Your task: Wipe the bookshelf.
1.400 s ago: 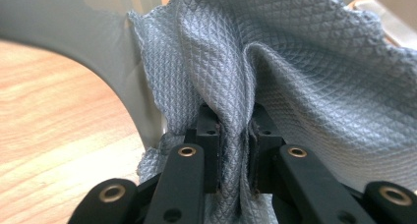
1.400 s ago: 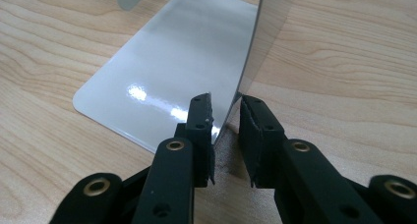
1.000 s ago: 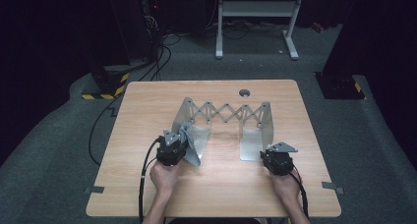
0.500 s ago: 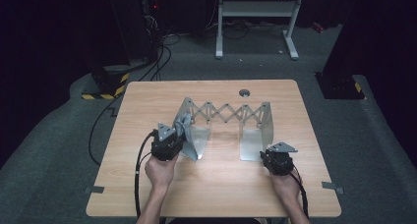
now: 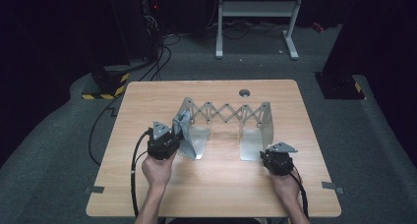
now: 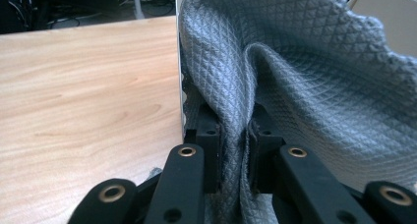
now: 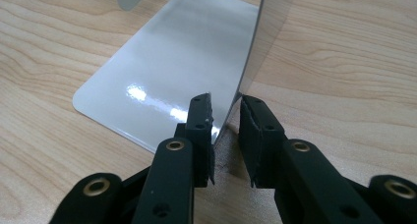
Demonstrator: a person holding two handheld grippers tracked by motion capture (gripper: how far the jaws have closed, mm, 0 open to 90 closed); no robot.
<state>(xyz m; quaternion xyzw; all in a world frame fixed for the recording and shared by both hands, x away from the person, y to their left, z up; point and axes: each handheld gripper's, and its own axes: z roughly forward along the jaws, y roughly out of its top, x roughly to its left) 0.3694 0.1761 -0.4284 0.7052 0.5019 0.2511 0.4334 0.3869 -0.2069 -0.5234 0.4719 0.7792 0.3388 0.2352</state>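
On table, high view: metal rack [image 5: 226, 117] w/ scissor links stands mid-table; everything placed vs. it.
Cloth: grey cloth [image 5: 183, 130] hangs at rack's left end plate.
Left gripper [image 5: 169, 135]: at rack's left end, pinching cloth.
Right gripper [image 5: 268, 155]: at front edge of rack's right end plate.
Change: vs. a sec ago, left gripper + cloth sit closer in on left plate; right one hasn't budged. Prob. means draping cloth over rack is underway, right side steadying.
Left gripper view: jaws clamped tight on a fold of cloth [image 6: 295, 81]; rack edge just behind, table [image 6: 83, 86] to the side.
Right gripper view: jaws part-open, straddling plate edge [image 7: 246, 71]; left one near it, gap at the right one, no firm grip.
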